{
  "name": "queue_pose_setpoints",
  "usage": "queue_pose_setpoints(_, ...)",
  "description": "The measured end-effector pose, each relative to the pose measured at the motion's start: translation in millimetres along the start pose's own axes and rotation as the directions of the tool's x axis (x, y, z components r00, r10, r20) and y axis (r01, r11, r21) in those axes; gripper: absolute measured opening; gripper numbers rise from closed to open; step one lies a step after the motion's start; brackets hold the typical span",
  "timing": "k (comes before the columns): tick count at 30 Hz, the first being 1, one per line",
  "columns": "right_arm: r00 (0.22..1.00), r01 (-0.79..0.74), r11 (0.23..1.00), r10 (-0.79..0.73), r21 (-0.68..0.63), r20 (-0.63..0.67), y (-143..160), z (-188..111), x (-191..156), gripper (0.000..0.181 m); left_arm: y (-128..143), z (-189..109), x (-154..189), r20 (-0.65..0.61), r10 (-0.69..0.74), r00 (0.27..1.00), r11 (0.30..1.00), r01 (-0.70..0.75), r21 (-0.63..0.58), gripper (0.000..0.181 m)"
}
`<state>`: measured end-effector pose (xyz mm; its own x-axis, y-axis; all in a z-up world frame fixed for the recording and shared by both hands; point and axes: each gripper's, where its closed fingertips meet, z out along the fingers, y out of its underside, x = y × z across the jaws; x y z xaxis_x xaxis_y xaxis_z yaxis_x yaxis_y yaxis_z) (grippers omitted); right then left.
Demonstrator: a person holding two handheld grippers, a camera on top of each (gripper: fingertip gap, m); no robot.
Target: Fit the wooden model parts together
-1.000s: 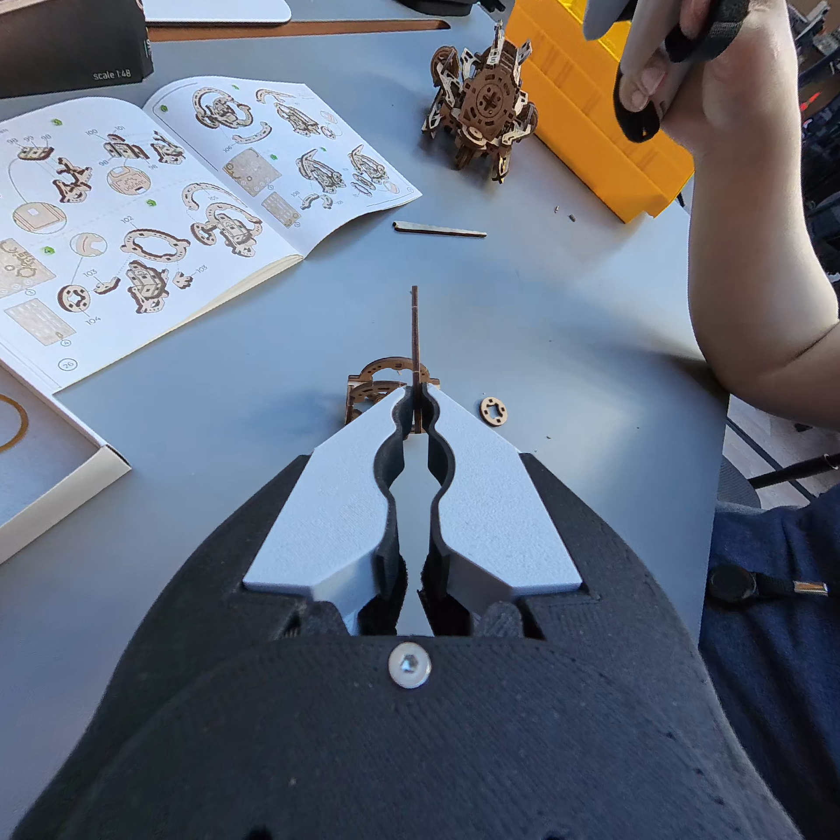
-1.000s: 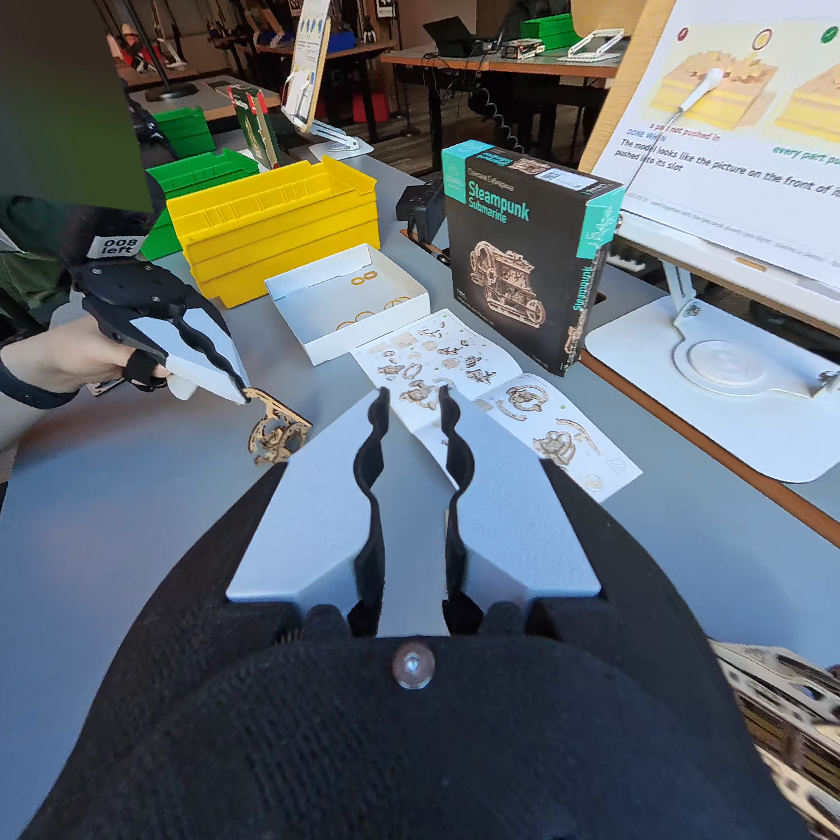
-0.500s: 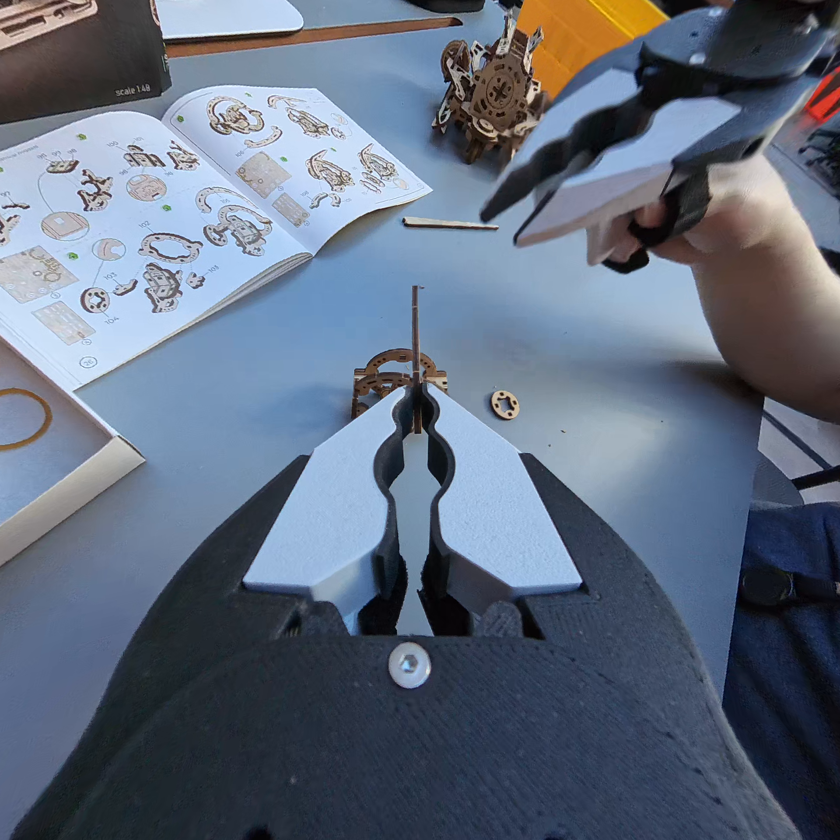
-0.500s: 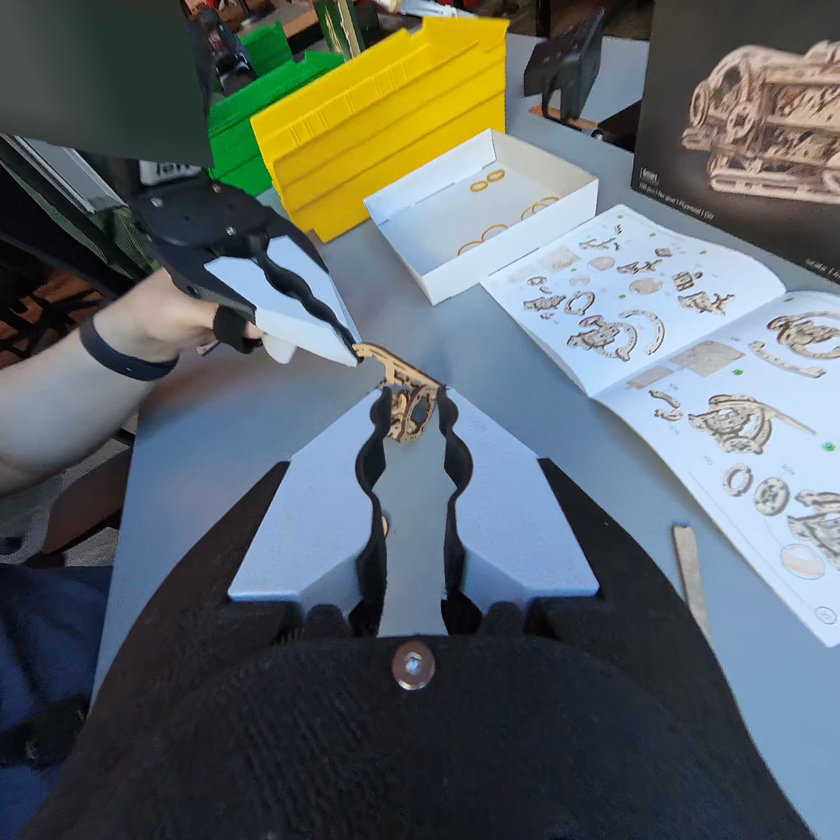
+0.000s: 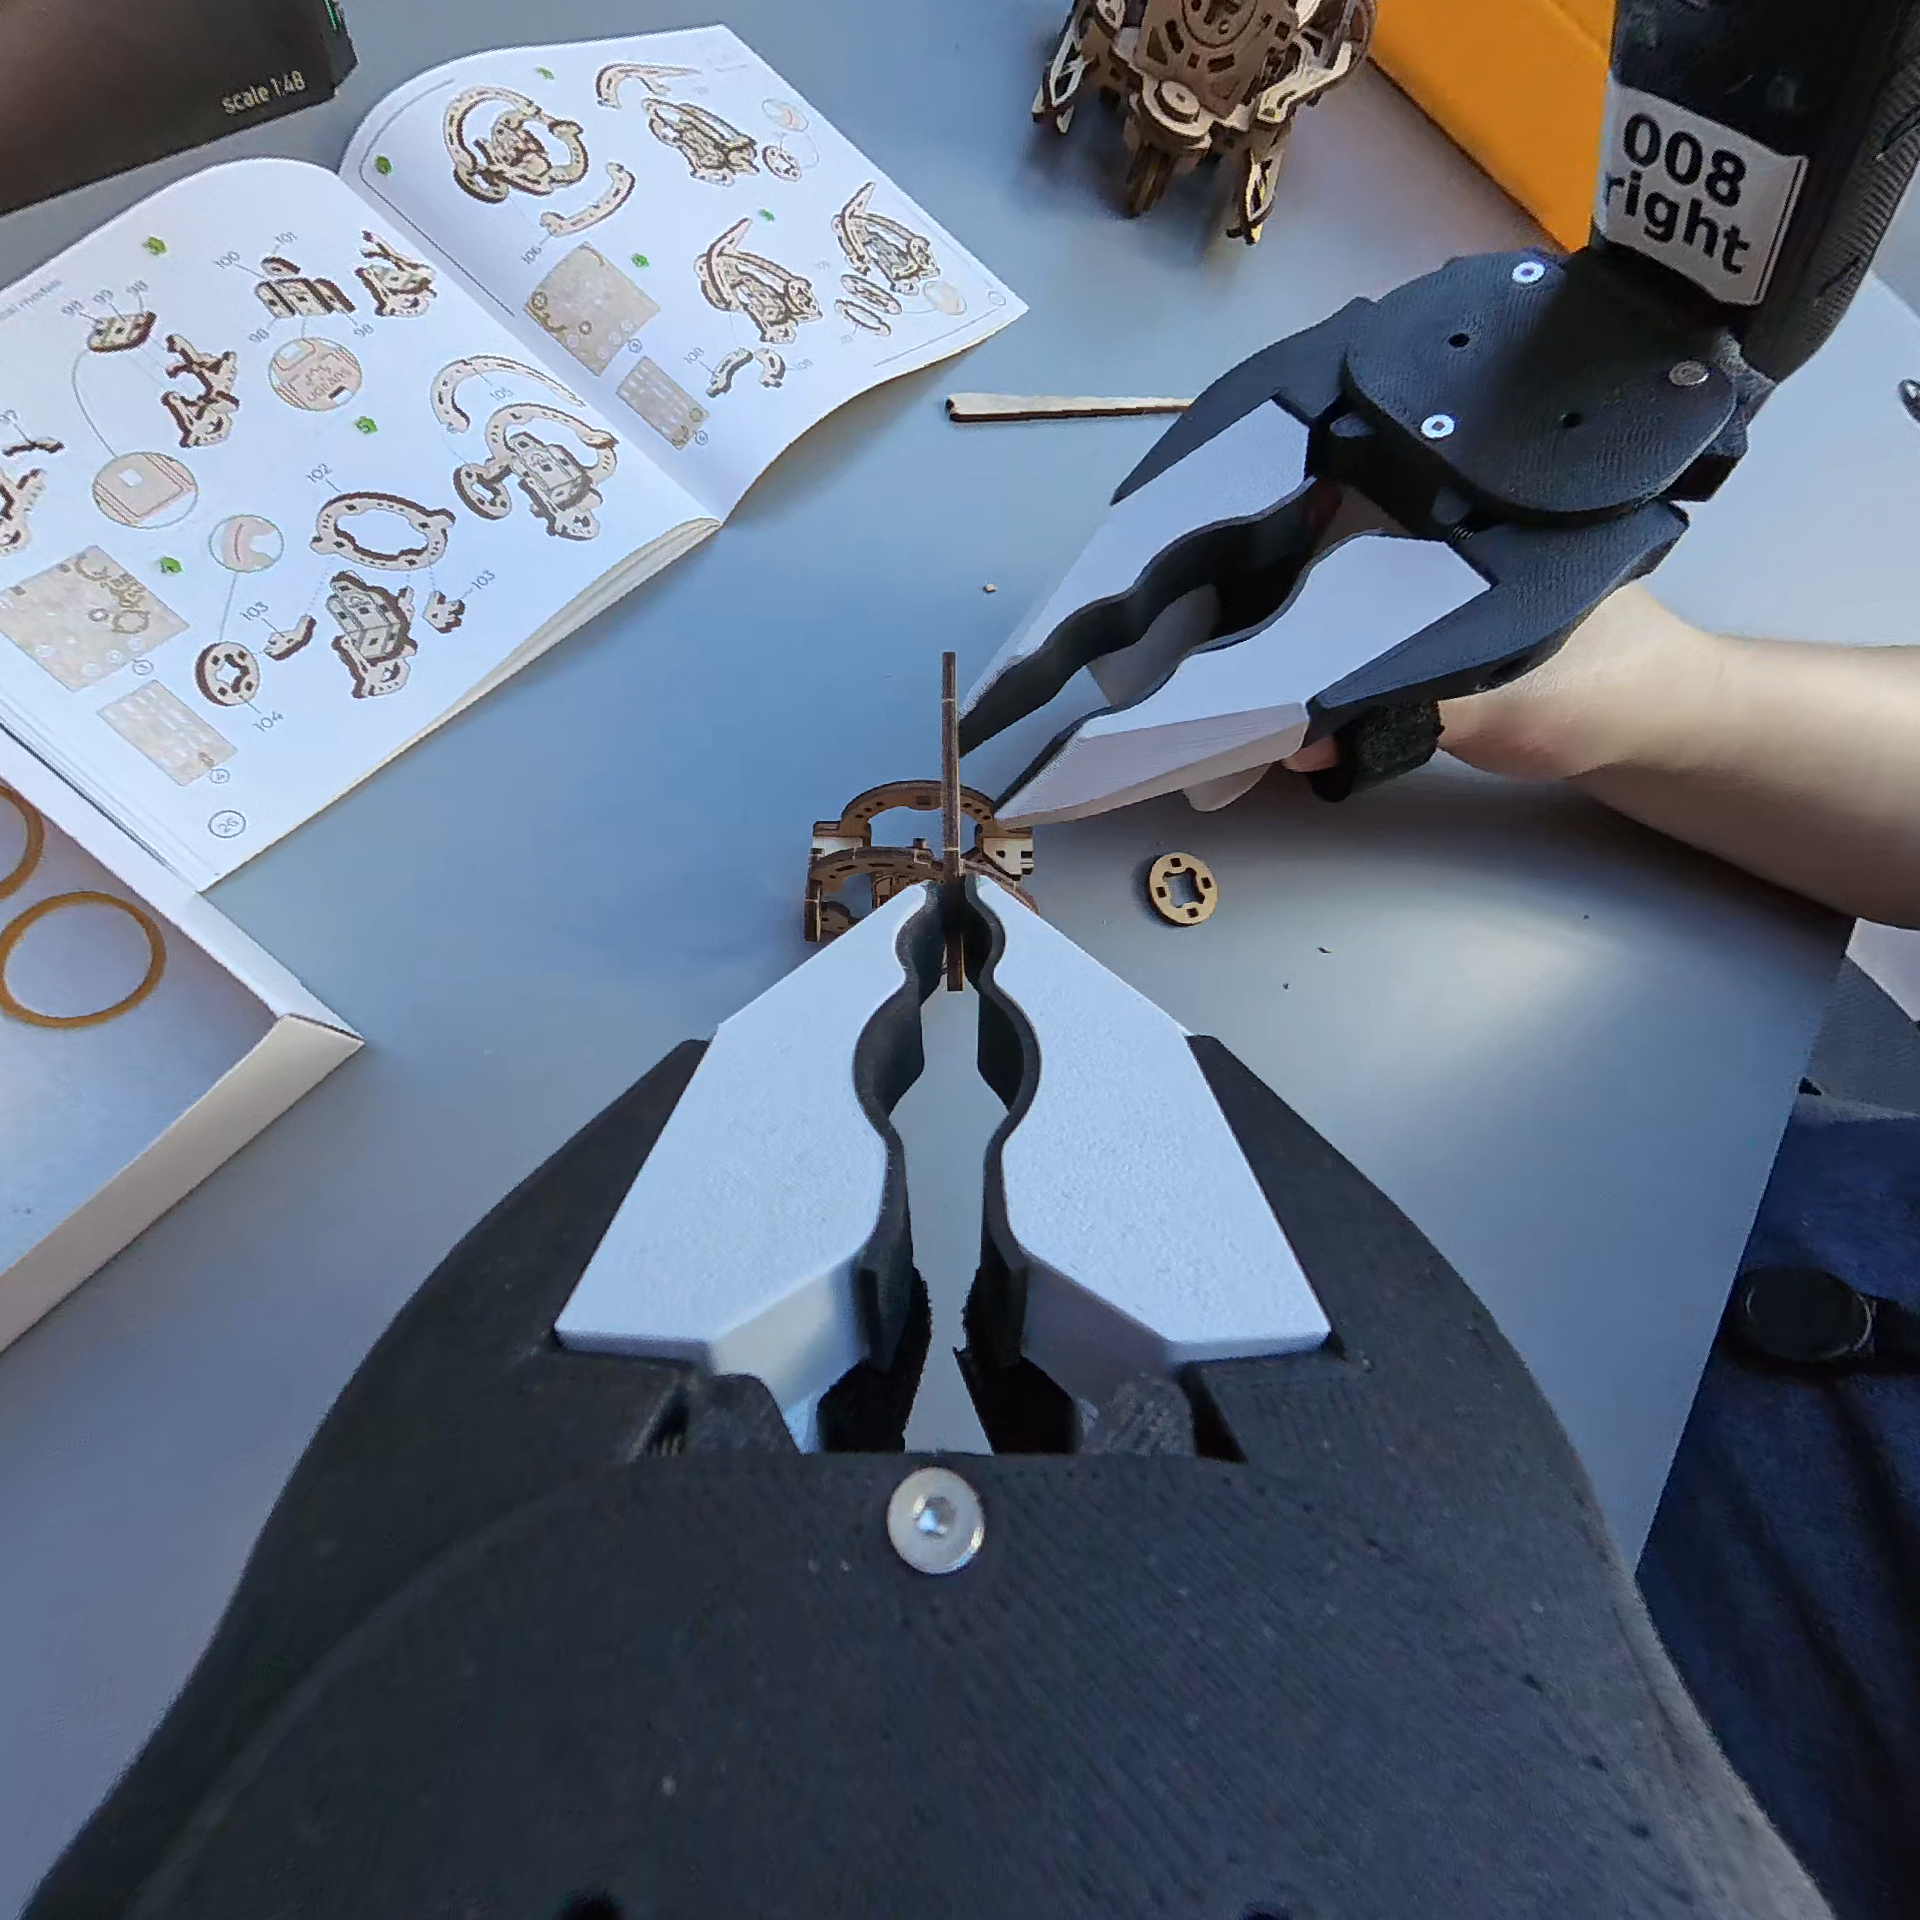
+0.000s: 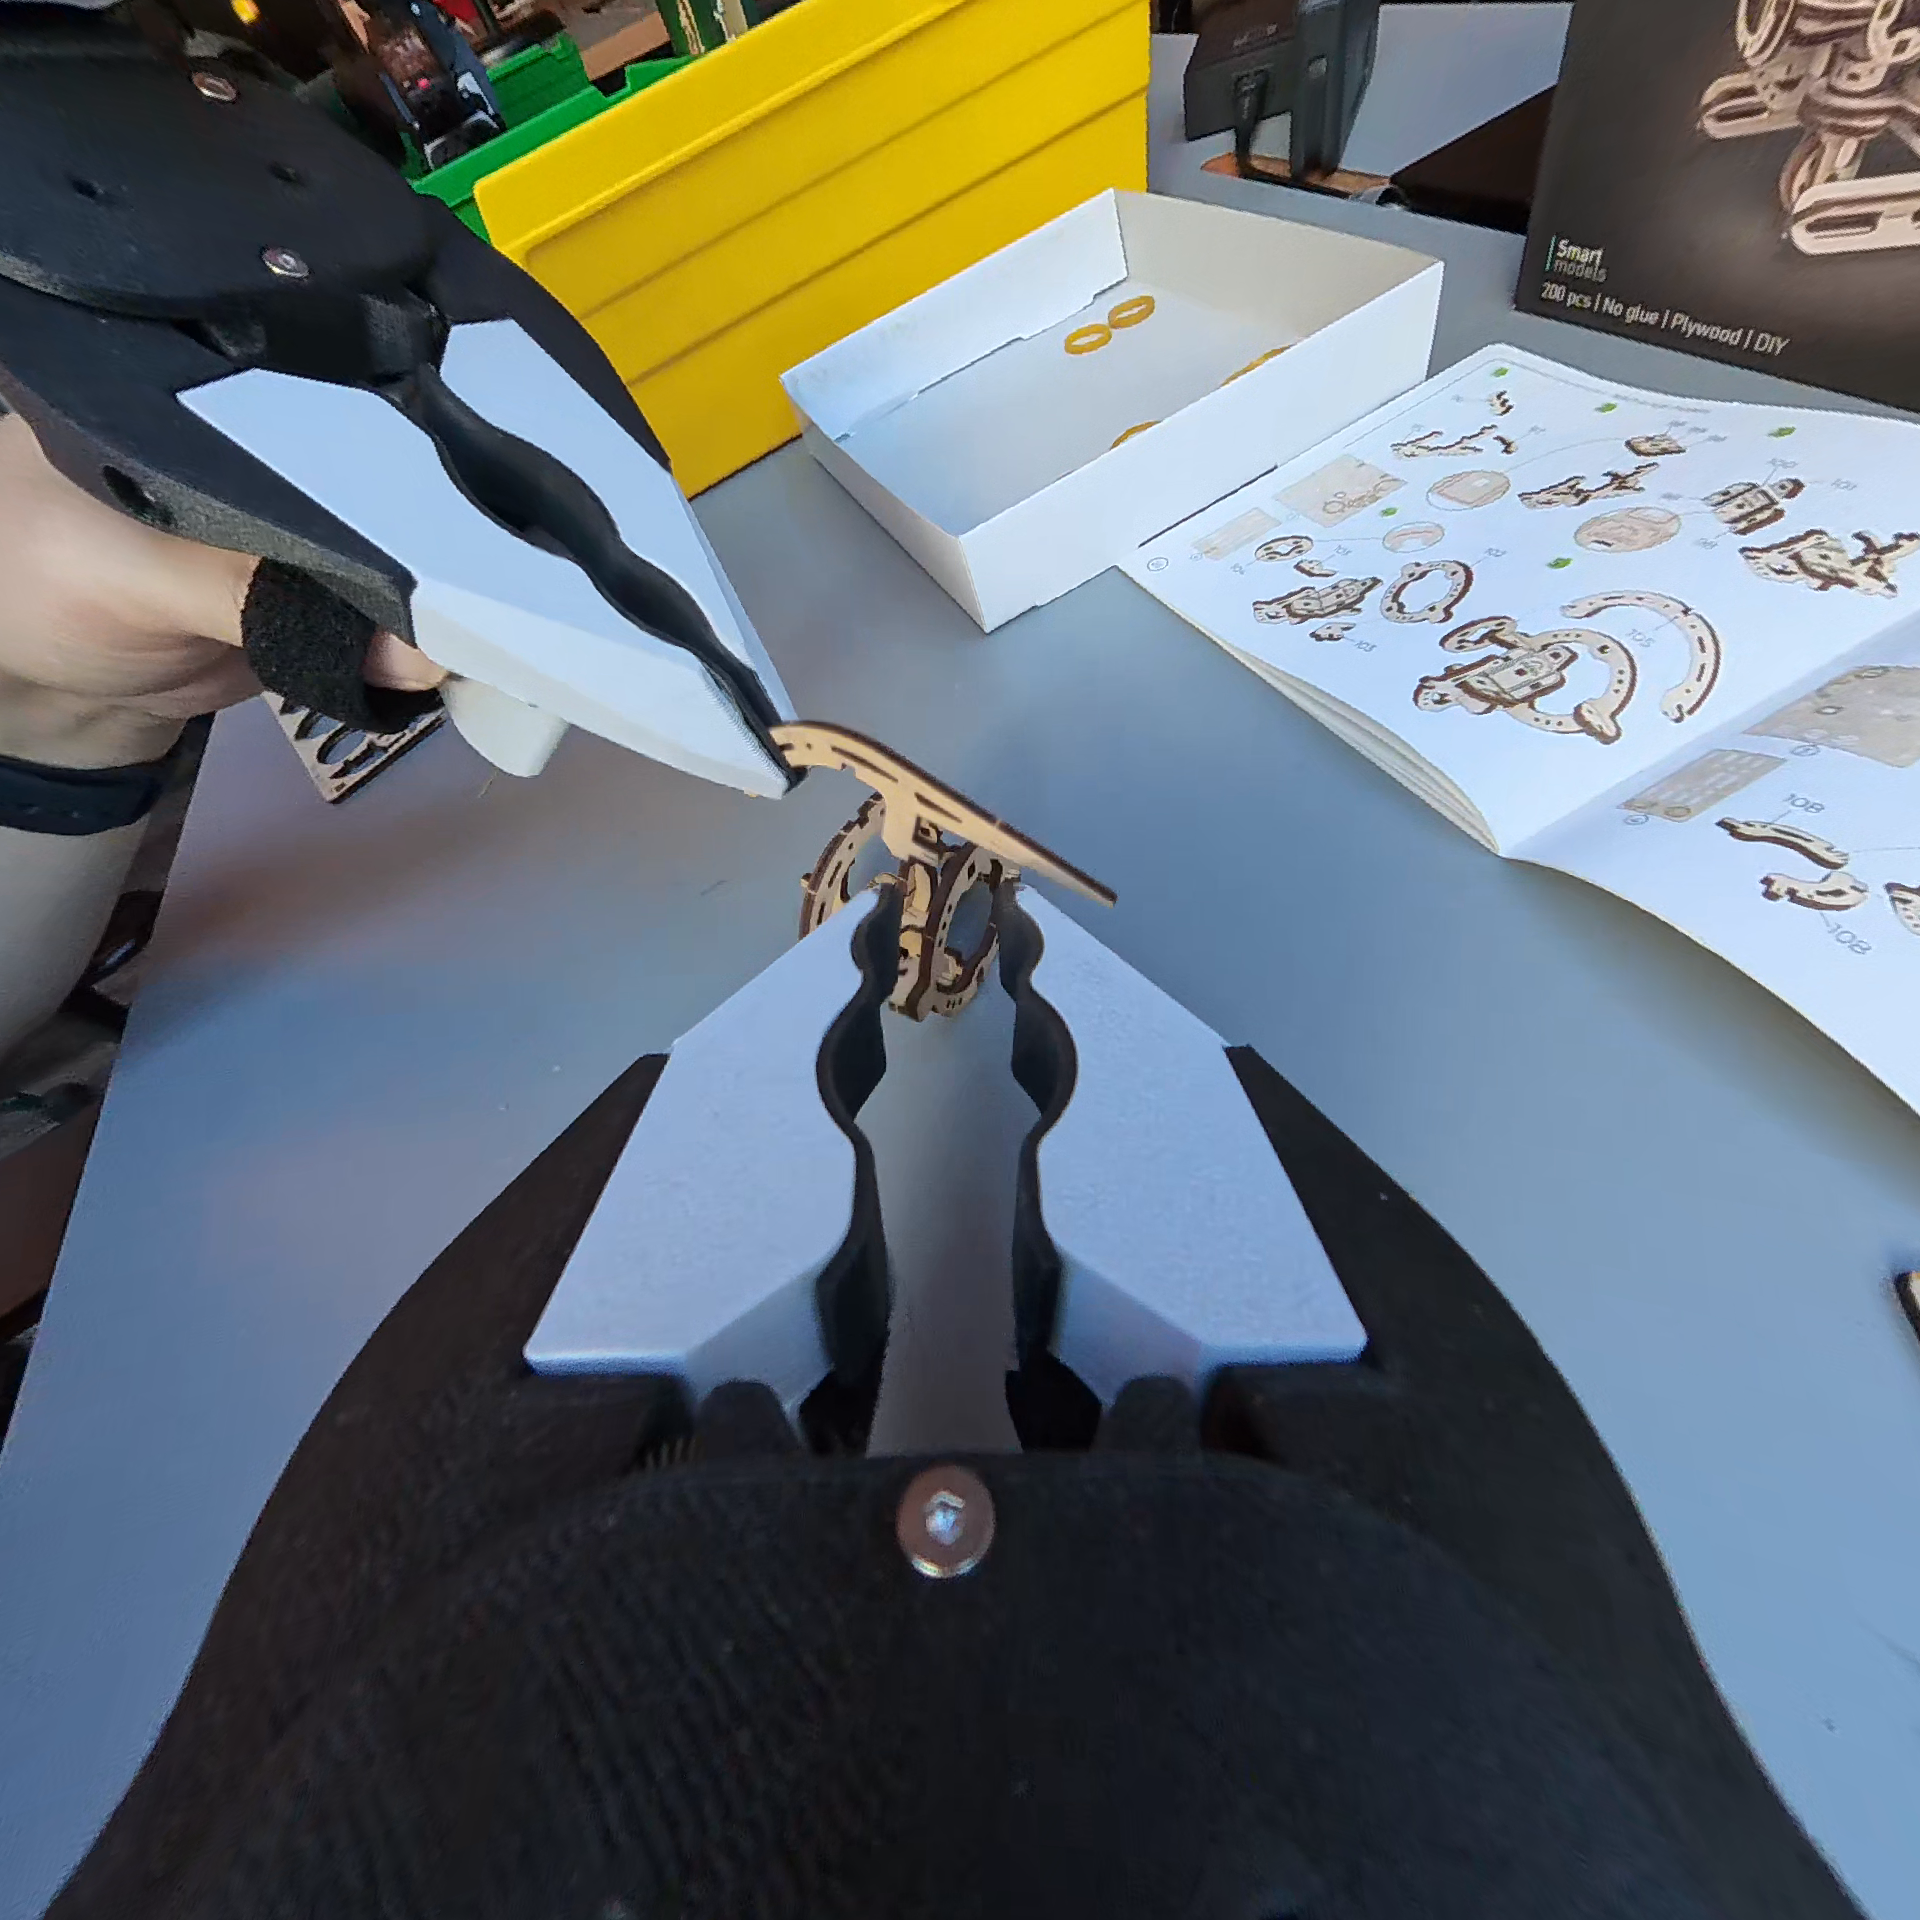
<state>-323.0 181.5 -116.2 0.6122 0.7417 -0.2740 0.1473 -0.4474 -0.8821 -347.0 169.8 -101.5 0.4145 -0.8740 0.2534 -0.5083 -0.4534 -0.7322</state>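
Note:
My left gripper (image 5: 948, 904) is shut on a thin flat wooden piece (image 5: 948, 748), seen edge-on here and as a curved strip in the right wrist view (image 6: 935, 805). The strip sits in a small ringed wooden sub-assembly (image 5: 883, 857) just above the grey table (image 5: 1455, 1039). My right gripper (image 6: 943, 909) is open, with its fingertips on either side of that sub-assembly (image 6: 935, 935); I cannot tell whether they touch it. The right gripper also shows in the left wrist view (image 5: 982, 779), coming in from the right. The left gripper shows in the right wrist view (image 6: 779, 769).
A loose wooden ring (image 5: 1182, 887) and a wooden stick (image 5: 1060, 407) lie on the table. A larger built model (image 5: 1195, 83) stands at the back. An open instruction booklet (image 6: 1558, 644), a white box (image 6: 1039, 540) with rubber bands, a yellow bin (image 6: 831, 208) and a black product box (image 6: 1714, 156) surround the work area. The grippers are tip to tip, or close to it.
My right gripper has swung down and in from up high to the sub-assembly, and now straddles it. My left gripper keeps its hold on the flat piece and has moved slightly forward.

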Motion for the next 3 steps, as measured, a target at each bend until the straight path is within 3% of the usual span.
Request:
queue_pose_setpoints(1, 1.0, -0.005, 1.0, 0.005, 0.012, -0.007, -1.8, 0.5, 0.7, 0.017, -0.1, 0.1, -0.4, 0.004, 0.001, 1.0, 1.0, -0.001, -0.003, 0.0)
queue_pose_setpoints(3, 0.999, -0.023, 1.0, 0.023, 0.01, -0.025, -1.9, 1.4, 3.4, 0.016, 0.1, 0.4, -0.7, 0.009, 0.005, 1.0, 1.0, -0.005, -0.012, 0.0)
